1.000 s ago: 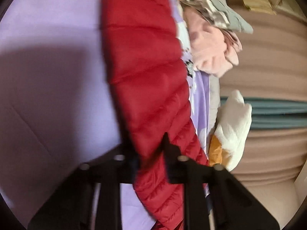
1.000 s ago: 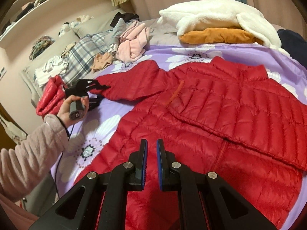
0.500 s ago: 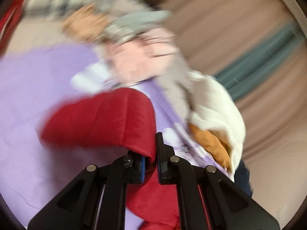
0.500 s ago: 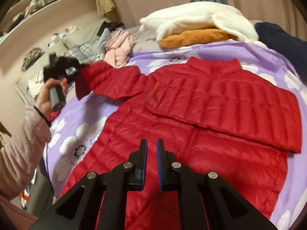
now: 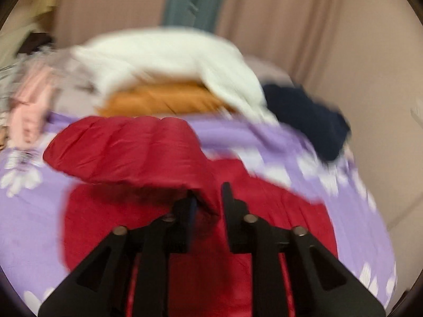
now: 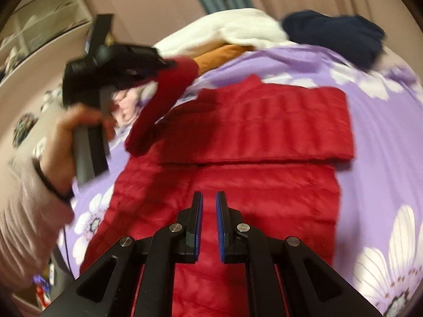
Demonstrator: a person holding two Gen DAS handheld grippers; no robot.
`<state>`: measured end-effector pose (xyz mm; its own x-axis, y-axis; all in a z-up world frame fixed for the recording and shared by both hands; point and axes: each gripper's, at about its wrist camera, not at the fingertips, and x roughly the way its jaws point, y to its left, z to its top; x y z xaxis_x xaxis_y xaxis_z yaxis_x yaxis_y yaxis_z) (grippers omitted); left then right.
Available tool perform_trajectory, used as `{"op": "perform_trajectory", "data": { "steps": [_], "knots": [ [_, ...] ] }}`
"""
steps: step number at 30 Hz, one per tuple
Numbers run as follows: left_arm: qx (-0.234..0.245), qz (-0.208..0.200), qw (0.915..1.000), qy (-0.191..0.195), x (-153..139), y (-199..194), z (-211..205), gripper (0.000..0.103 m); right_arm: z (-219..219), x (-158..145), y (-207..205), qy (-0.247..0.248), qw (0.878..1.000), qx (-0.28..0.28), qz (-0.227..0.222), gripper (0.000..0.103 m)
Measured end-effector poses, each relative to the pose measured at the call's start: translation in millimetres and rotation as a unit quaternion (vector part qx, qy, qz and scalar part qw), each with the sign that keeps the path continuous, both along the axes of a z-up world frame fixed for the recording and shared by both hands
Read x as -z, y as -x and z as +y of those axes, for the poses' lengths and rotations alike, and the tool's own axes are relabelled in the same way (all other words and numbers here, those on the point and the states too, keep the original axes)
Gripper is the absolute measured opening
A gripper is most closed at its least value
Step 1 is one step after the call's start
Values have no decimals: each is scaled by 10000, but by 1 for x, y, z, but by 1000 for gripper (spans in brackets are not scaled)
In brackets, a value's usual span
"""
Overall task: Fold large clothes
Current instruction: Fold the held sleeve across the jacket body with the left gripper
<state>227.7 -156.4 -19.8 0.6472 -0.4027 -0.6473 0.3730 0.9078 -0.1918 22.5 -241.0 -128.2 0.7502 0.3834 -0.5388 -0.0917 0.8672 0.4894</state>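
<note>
A red quilted puffer jacket (image 6: 251, 158) lies flat on the purple flowered bedspread (image 6: 383, 121), one sleeve folded across its chest. My left gripper (image 5: 207, 198) is shut on the cuff of the other sleeve (image 5: 127, 150) and holds it raised above the jacket body (image 5: 238, 251). In the right wrist view the left gripper (image 6: 169, 64) is up at the left with the red sleeve (image 6: 164, 97) hanging from it. My right gripper (image 6: 208, 203) hovers over the jacket's lower part, fingers nearly together with a narrow gap and nothing between them.
At the head of the bed lie a white fleece (image 5: 169, 58) over an orange garment (image 5: 158, 100), a navy garment (image 5: 309, 121) and pink clothes (image 5: 29, 105). Beige and teal curtains hang behind. Shelves (image 6: 39, 26) stand at the left.
My left gripper has lifted the sleeve off the bedspread and swung it right, over the jacket body. My right gripper has stayed low over the hem, unchanged.
</note>
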Motion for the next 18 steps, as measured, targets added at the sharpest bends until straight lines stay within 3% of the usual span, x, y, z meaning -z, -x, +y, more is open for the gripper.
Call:
{"op": "perform_trajectory", "data": {
  "steps": [1, 3, 5, 6, 7, 8, 9, 12, 18],
  "knots": [
    [250, 218, 9994, -126, 16, 1, -19, 44, -6, 2, 2, -68, 9999, 91, 30, 8],
    [595, 466, 9954, -592, 45, 3, -45, 85, -18, 6, 5, -123, 9995, 278, 102, 8],
    [1204, 580, 9813, -1389, 70, 11, -74, 93, -30, 10, 9, -183, 9987, 464, 136, 8],
    [1481, 385, 9697, -1905, 82, 23, -84, 93, -36, 11, 10, -233, 9982, 543, 144, 8],
    [1648, 176, 9613, -2201, 90, 32, -87, 93, -42, 12, 12, -279, 9976, 616, 128, 8],
    [1712, 77, 9585, -2277, 93, 36, -85, 93, -46, 12, 12, -308, 9972, 670, 122, 8],
    [1758, 125, 9616, -2102, 92, 39, -79, 93, -49, 13, 12, -335, 9967, 731, 126, 9],
    [1881, 514, 9752, -1048, 81, 37, -52, 95, -59, 12, 9, -384, 9950, 914, 125, 9],
    [2042, 302, 9778, -364, 58, 57, -14, 96, -74, 3, -2, -664, 9912, 1145, -24, 11]
  ]
}}
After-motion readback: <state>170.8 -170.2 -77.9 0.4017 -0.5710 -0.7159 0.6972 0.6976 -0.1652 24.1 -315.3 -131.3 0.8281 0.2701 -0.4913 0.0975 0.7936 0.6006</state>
